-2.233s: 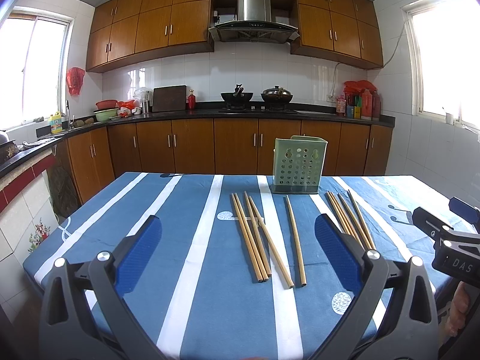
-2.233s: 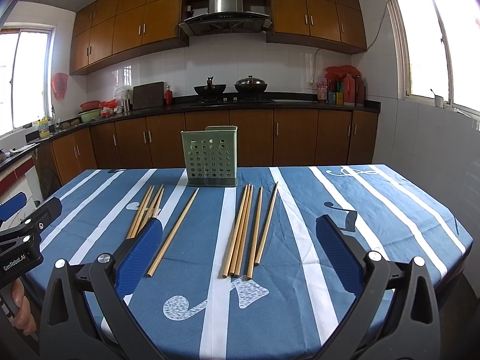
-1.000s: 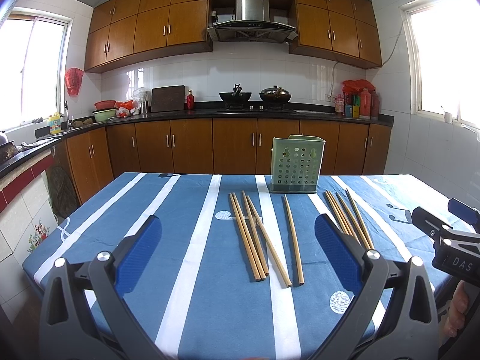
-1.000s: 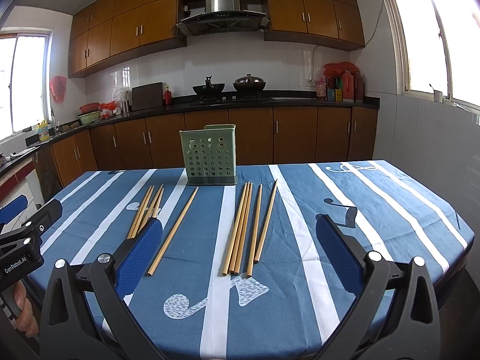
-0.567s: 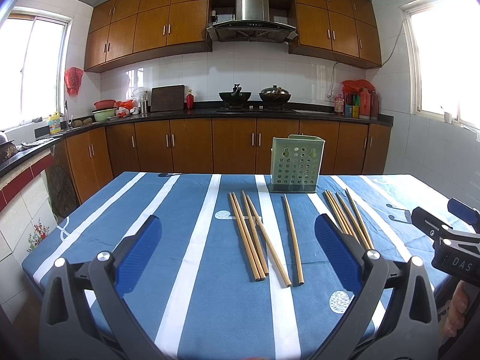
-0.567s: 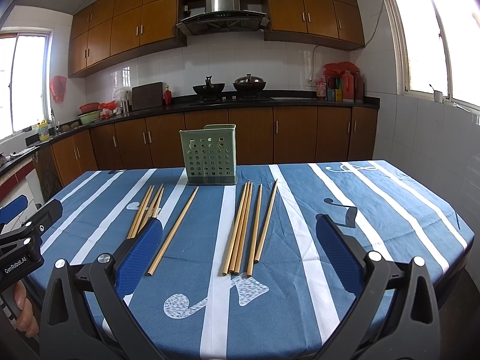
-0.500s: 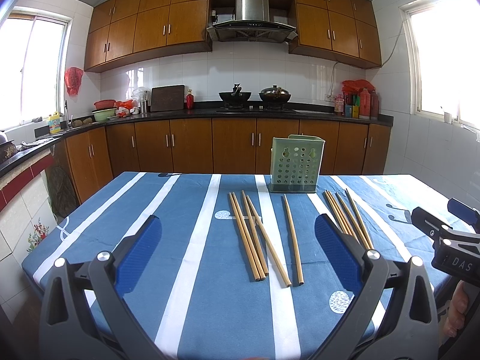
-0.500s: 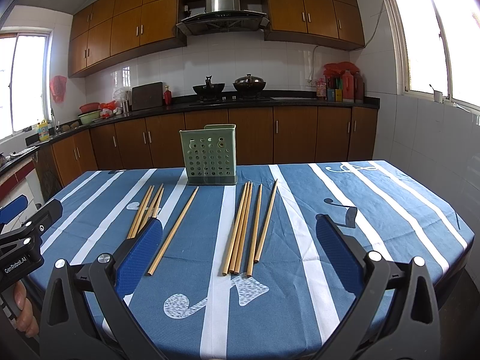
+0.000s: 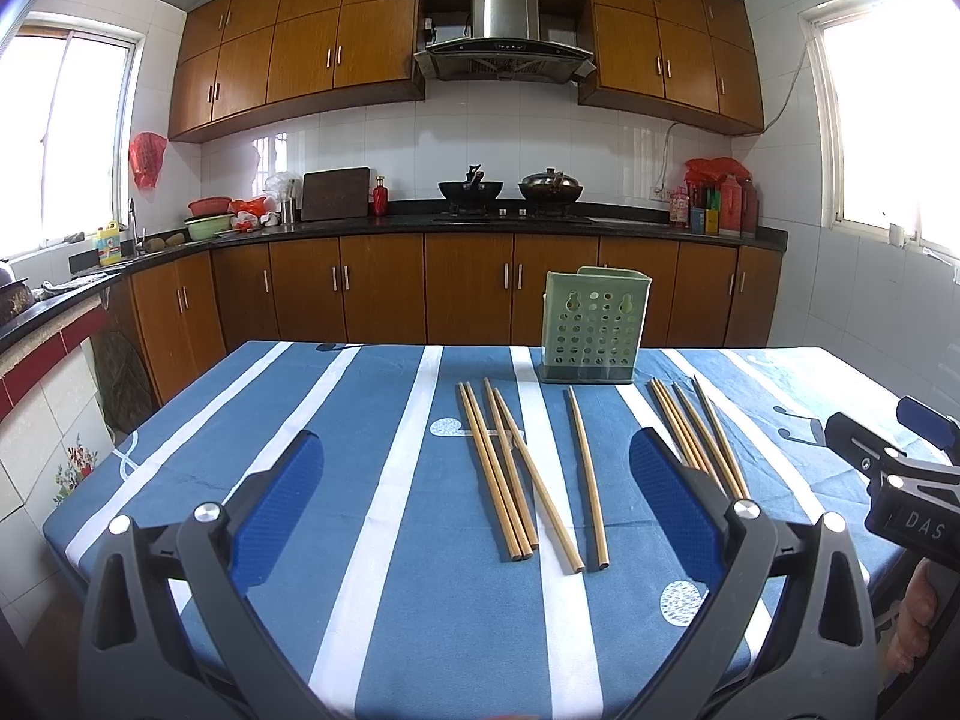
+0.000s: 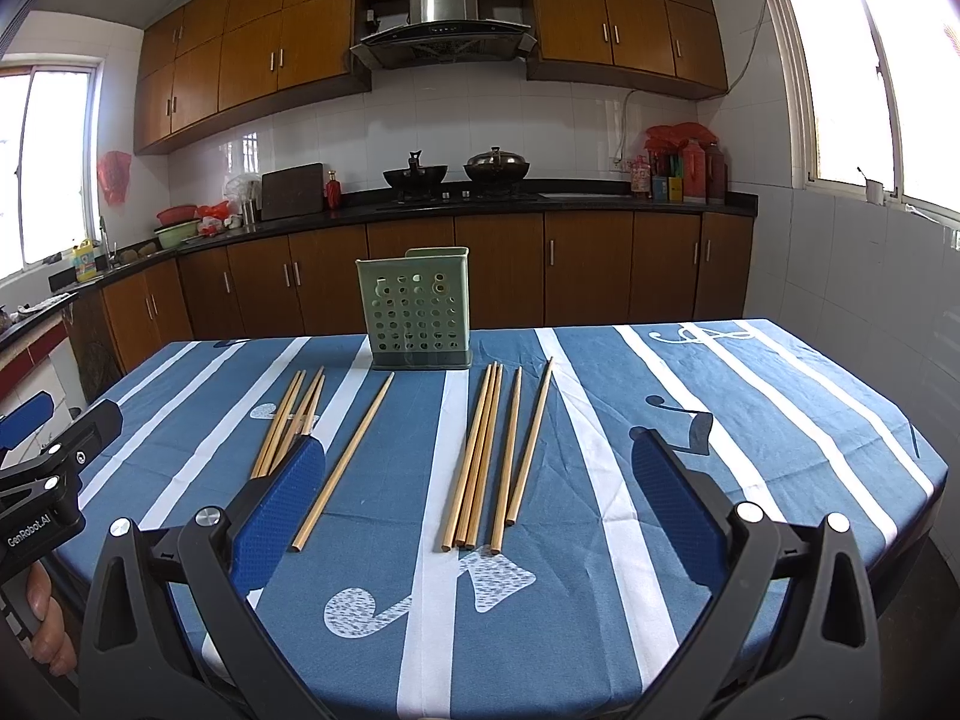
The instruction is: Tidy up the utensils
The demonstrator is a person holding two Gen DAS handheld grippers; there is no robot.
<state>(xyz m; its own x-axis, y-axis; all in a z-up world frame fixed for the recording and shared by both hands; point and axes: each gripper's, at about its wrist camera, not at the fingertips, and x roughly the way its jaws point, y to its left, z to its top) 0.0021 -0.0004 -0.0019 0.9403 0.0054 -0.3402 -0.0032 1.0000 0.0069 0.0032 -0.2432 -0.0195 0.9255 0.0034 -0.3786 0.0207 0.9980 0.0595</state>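
Observation:
Several wooden chopsticks lie on the blue striped tablecloth [image 9: 300,420]. In the left wrist view there is a left bundle [image 9: 498,468], a single stick [image 9: 585,471] and a right bundle [image 9: 696,432]. A green perforated utensil holder [image 9: 594,324] stands upright behind them, empty as far as I can see. My left gripper [image 9: 474,462] is open and empty, held above the table's near edge. In the right wrist view my right gripper [image 10: 474,462] is open and empty before the right bundle [image 10: 498,450], with the single stick [image 10: 345,459], left bundle [image 10: 291,417] and holder [image 10: 417,312] beyond.
The right gripper body shows at the right edge of the left wrist view [image 9: 900,480]; the left gripper body shows at the left edge of the right wrist view [image 10: 42,480]. Kitchen cabinets and a counter [image 9: 480,219] stand behind the table.
Both views have barely shifted. Nothing on the table has moved and both grippers stay open.

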